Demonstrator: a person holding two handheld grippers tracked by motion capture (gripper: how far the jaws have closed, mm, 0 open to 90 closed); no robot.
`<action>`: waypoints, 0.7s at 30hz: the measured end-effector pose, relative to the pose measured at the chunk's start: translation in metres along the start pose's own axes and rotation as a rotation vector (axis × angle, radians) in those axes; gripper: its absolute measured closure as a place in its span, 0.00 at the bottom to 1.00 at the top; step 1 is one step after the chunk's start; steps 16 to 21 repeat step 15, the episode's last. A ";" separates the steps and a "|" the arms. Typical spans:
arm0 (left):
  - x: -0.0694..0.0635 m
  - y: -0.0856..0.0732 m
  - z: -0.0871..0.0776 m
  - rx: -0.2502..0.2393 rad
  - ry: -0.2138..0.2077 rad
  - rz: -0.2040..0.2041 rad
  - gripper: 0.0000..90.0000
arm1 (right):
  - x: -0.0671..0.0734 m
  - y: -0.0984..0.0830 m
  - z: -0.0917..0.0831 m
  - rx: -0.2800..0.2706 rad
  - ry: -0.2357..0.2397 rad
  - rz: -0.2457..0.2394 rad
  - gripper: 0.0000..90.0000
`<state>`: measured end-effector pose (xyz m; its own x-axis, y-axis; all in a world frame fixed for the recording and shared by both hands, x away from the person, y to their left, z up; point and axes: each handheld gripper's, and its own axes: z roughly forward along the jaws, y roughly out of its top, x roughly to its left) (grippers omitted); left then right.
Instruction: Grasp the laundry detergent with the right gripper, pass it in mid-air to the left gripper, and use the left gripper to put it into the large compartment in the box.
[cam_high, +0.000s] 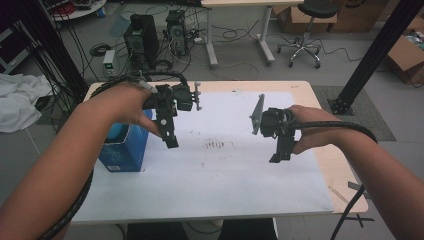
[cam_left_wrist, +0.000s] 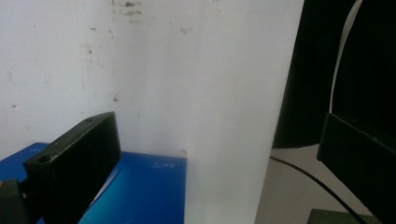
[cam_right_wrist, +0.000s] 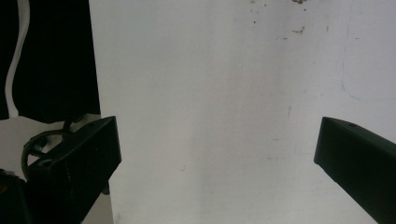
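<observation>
On the table (cam_high: 320, 95) there's a big white sheet (cam_high: 220, 170) covering most of the wooden top, with a patch of dark smudges near its middle. Blue box (cam_high: 125, 150) stands at the left edge of the sheet, just beside the left gripper (cam_high: 171, 141), which hangs a bit right of it, not touching as far as I can tell. Right gripper (cam_high: 280, 157) is well apart over on the right half of the sheet, also held above it.

Room behind is pretty cluttered: two PC towers (cam_high: 142, 37) on the grey floor at the far left with cables everywhere, a stool (cam_high: 310, 30) on wheels at the far right, another desk (cam_high: 240, 30) between them, cardboard boxes (cam_high: 407, 57) far right, a white cloth (cam_high: 17, 100) off to the left.

The gripper views fill in what the high view can't: both sets of jaws stand wide apart with nothing between them. Left gripper view has the blue box (cam_left_wrist: 140, 191) top right under its left jaw, white sheet (cam_left_wrist: 187, 70) beyond. Right gripper view is looking down at the stained sheet (cam_right_wrist: 224, 93) and its edge, with dark floor and a cable loop (cam_right_wrist: 39, 140) past it
</observation>
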<state>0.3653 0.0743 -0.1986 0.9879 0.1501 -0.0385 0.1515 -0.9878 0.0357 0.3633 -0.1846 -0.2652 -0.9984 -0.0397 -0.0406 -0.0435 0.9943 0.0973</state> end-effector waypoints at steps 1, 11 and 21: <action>0.000 0.001 -0.001 0.003 -0.004 -0.001 0.00 | 0.000 0.000 0.000 -0.002 0.003 0.001 0.00; 0.001 0.007 -0.002 -0.003 -0.005 0.006 0.00 | -0.001 -0.002 -0.001 -0.008 0.000 0.002 0.00; 0.002 0.008 -0.001 -0.006 -0.006 0.009 0.00 | -0.001 -0.002 0.000 -0.011 -0.001 0.004 0.00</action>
